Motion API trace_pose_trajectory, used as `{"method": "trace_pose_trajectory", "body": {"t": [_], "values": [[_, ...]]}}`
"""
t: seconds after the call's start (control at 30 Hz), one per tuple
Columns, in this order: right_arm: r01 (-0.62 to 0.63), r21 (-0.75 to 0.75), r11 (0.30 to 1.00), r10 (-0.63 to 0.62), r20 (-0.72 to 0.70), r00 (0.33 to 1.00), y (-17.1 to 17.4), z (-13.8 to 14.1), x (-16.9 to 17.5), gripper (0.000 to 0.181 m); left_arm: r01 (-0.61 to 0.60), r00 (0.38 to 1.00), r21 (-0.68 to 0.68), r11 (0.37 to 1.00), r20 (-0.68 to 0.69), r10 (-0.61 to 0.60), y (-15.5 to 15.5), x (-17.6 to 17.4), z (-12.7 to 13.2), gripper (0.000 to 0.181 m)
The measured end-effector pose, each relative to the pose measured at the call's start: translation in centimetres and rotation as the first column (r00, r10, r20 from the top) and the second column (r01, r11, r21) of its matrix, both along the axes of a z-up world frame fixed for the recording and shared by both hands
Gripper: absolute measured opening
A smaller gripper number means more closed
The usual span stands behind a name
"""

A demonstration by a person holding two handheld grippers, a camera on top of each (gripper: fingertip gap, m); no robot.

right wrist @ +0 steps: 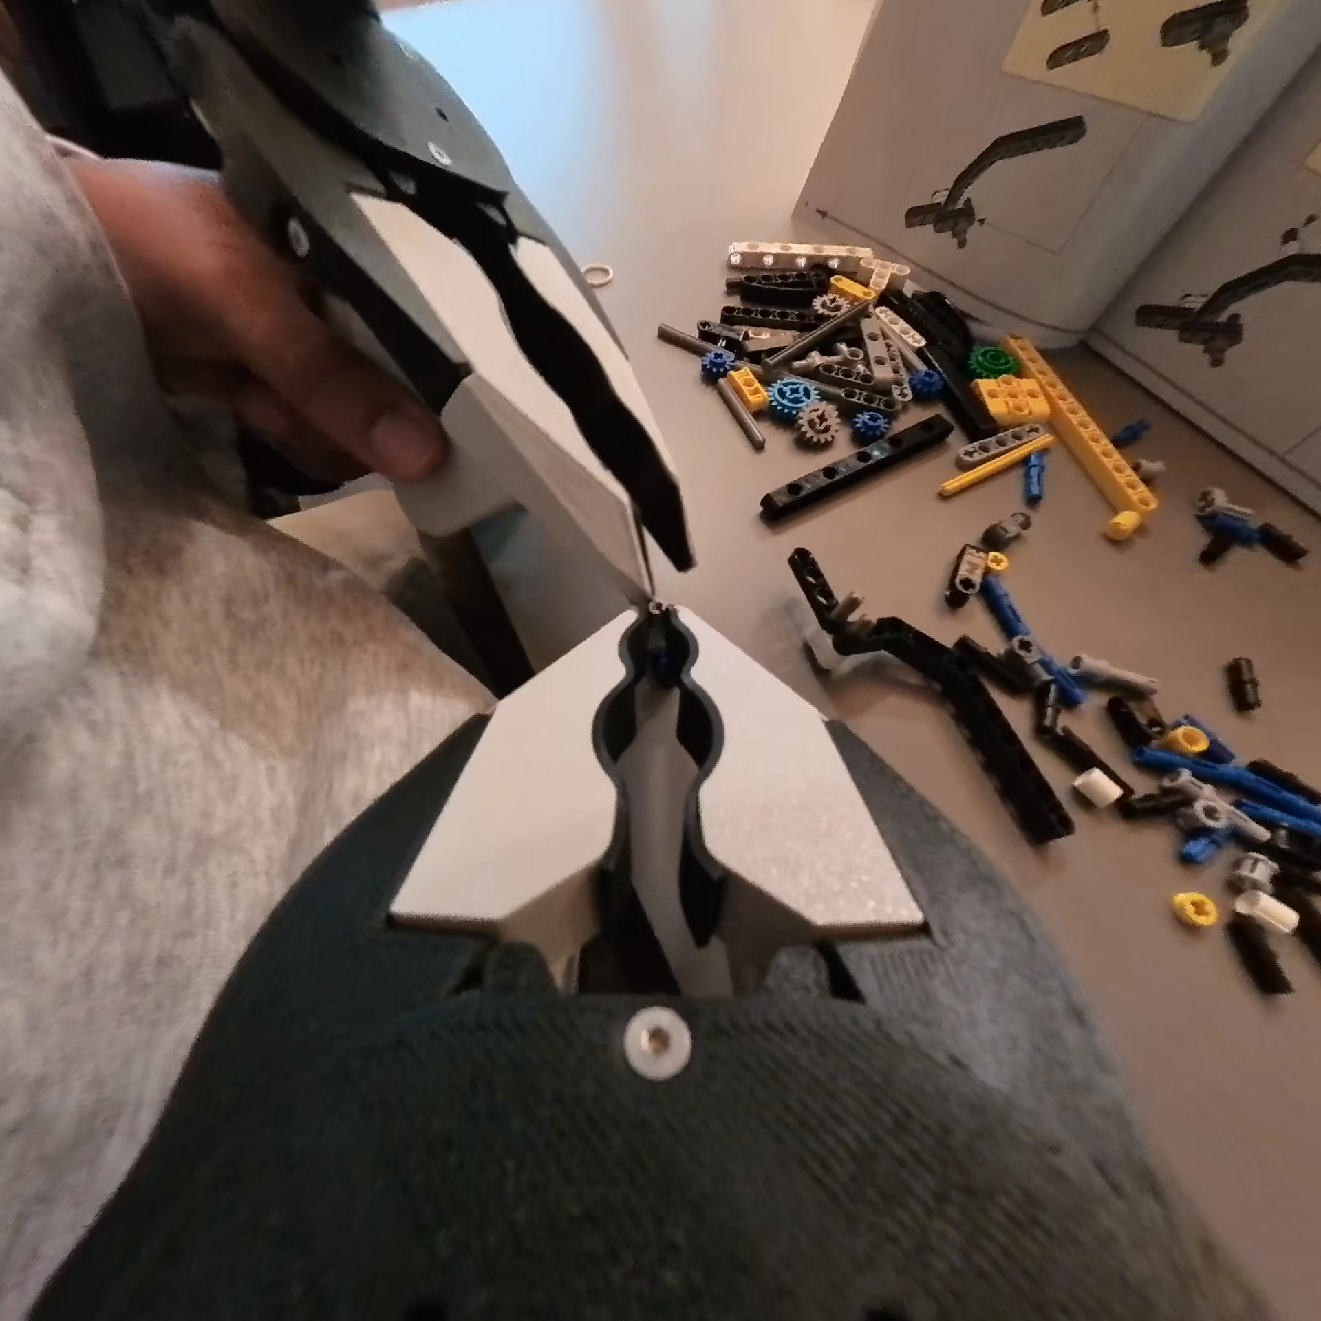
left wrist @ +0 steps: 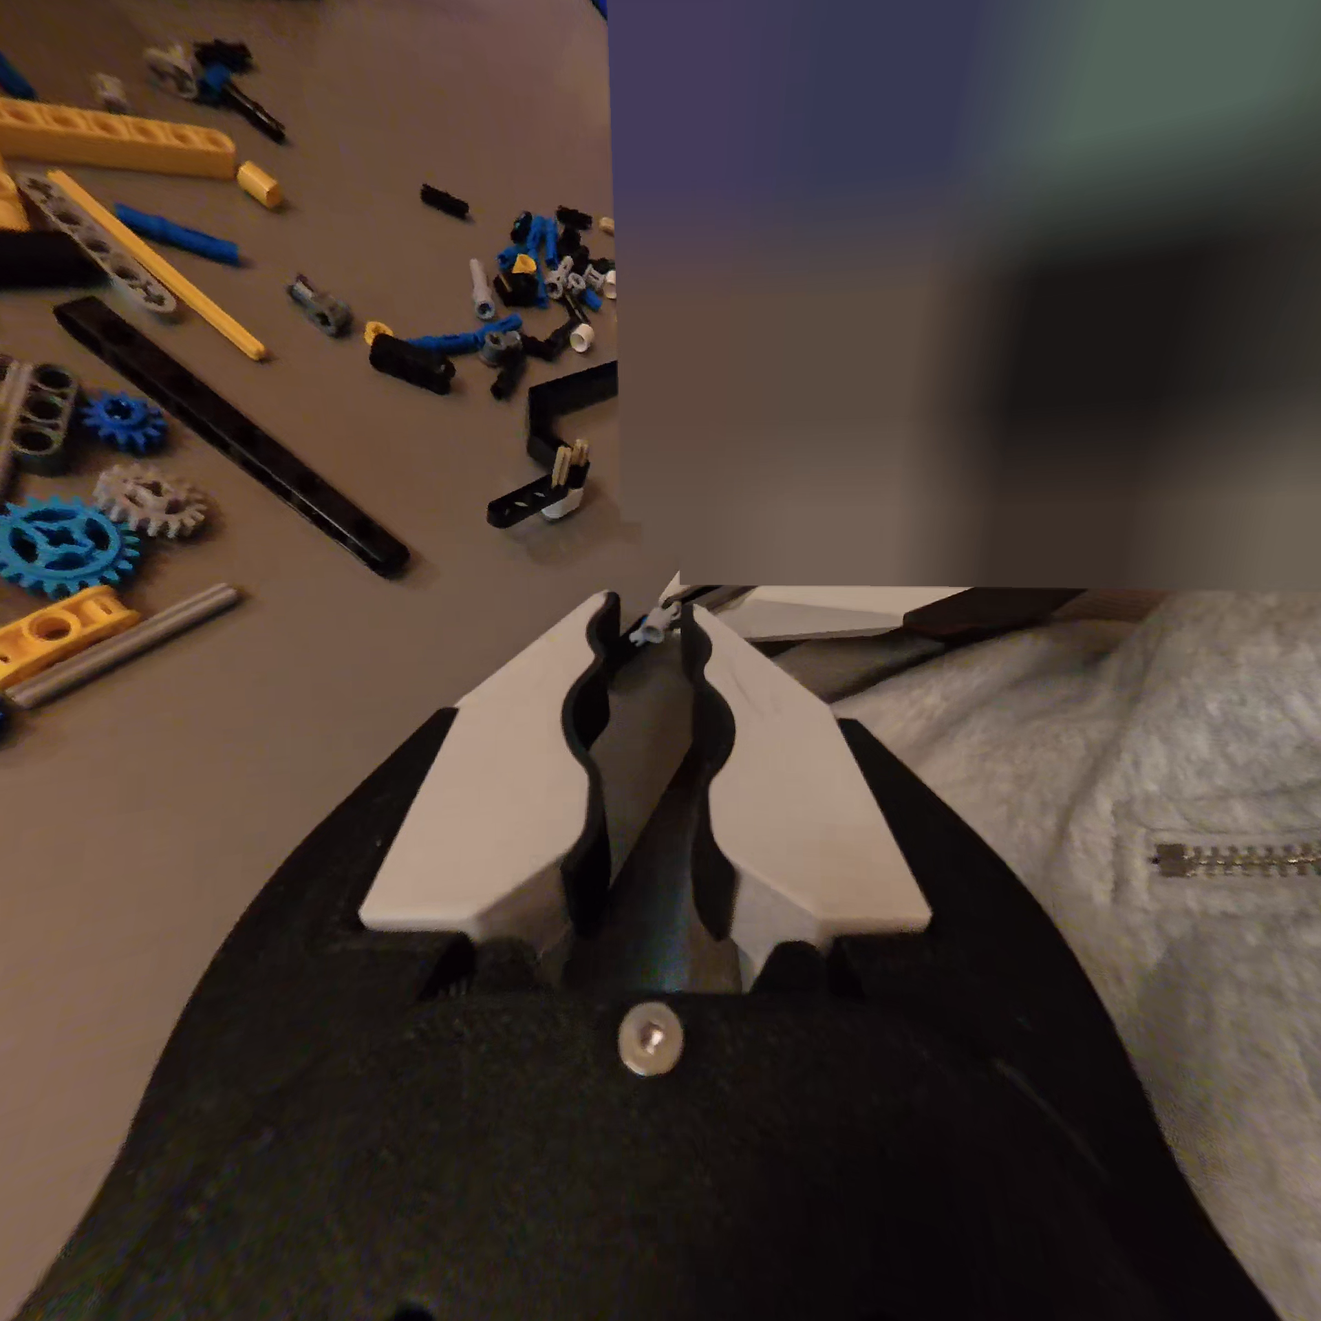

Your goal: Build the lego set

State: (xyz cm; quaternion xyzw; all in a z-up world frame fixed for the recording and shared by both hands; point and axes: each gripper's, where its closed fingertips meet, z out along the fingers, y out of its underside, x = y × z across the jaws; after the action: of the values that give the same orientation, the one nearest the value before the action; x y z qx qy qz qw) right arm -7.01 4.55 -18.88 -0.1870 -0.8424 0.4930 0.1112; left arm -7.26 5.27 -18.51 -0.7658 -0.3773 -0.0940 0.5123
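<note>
In the left wrist view my left gripper [left wrist: 652, 616] has its tips closed on a small grey connector [left wrist: 659, 623] with a blue-black end. In the right wrist view my right gripper [right wrist: 657, 620] is shut on a small black and blue pin piece [right wrist: 662, 654] with a grey end at the very tip. The left gripper [right wrist: 654, 582] comes down from the upper left, held by a hand [right wrist: 286, 343], and meets the right one tip to tip. Both are held above the grey table [right wrist: 715, 536], close to the person's body. A blurred patch hides the right gripper in the left wrist view.
Loose Lego parts lie on the table: a long black beam [left wrist: 229, 429], blue gear [left wrist: 61, 547], yellow beam [left wrist: 114, 139], a pile of pins [left wrist: 543, 286], a bent black beam [right wrist: 965, 708], a long yellow beam [right wrist: 1086, 429]. Open instruction pages [right wrist: 1072, 143] lie at the back. A grey fleece garment [left wrist: 1072, 786] is close by. My two grippers' fingertips are within a few centimetres of each other. Left tips and right tips are each some 20 centimetres from the long yellow beam [right wrist: 1086, 429]. It is also in sight in the left wrist view [left wrist: 44, 119].
</note>
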Motion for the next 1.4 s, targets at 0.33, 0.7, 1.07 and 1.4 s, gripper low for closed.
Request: {"method": "trace_pose_trajectory", "body": {"t": [0.33,0.7,1.07,1.4], "values": [[0.009,-0.012,1.000,-0.009,-0.007,1.000,0.1,0.0,0.1,0.002,-0.003,1.000,-0.058,0.998,-0.004,0.003,-0.3,-0.2,-1.6,0.010],[0.019,-0.017,1.000,-0.018,0.020,1.000,0.0,0.0,-0.1,0.002,0.064,0.997,-0.008,0.998,-0.044,-0.065,0.0,0.5,-1.0,0.014],[0.073,-0.098,0.992,-0.057,0.159,0.986,0.3,0.0,-0.2,0.002,0.103,0.983,-0.095,0.990,-0.142,-0.116,0.6,0.6,-1.6,0.007],[0.037,-0.054,0.998,-0.029,0.145,0.989,0.5,-0.2,0.1,0.003,0.112,0.983,-0.089,0.990,-0.136,-0.124,0.7,0.8,-1.6,0.004]]}}
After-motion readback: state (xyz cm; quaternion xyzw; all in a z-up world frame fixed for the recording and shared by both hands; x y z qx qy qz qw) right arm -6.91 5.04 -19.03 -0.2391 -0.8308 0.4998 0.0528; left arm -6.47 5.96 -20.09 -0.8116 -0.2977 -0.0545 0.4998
